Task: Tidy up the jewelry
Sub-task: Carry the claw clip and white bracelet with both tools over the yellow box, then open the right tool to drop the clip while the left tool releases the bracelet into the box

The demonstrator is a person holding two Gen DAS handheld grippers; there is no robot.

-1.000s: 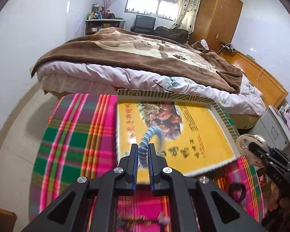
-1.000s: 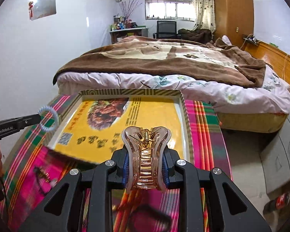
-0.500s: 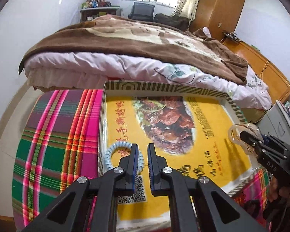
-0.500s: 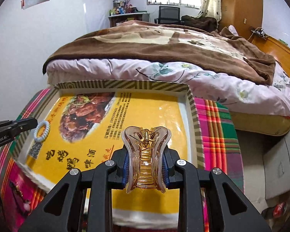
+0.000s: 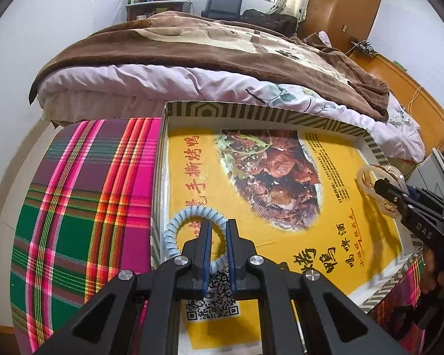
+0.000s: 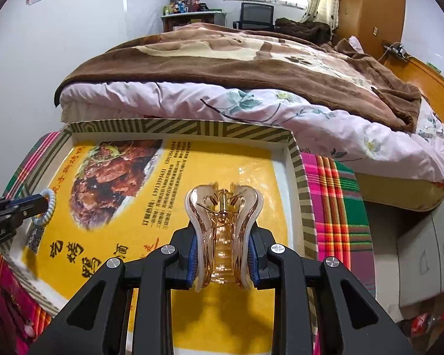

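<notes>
Up close from the left wrist, the left gripper (image 5: 219, 233) pinched a blue coil tie (image 5: 189, 216) over the tray's (image 5: 251, 111) left edge. From the right wrist, the right gripper (image 6: 223, 254) clamped a clear claw clip (image 6: 223, 230) above the tray's right half.

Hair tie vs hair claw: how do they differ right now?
The hair tie is a pale blue spiral coil loop; the hair claw is a clear amber, rigid clip with a metal spring.
The left gripper pinches only the hair tie's thin cord, jaws nearly closed; the right gripper stands wider, clamped across the hair claw's body.
The tie sits at the box's left edge, the claw toward its right.
Both are held over the box, unreleased.
</notes>
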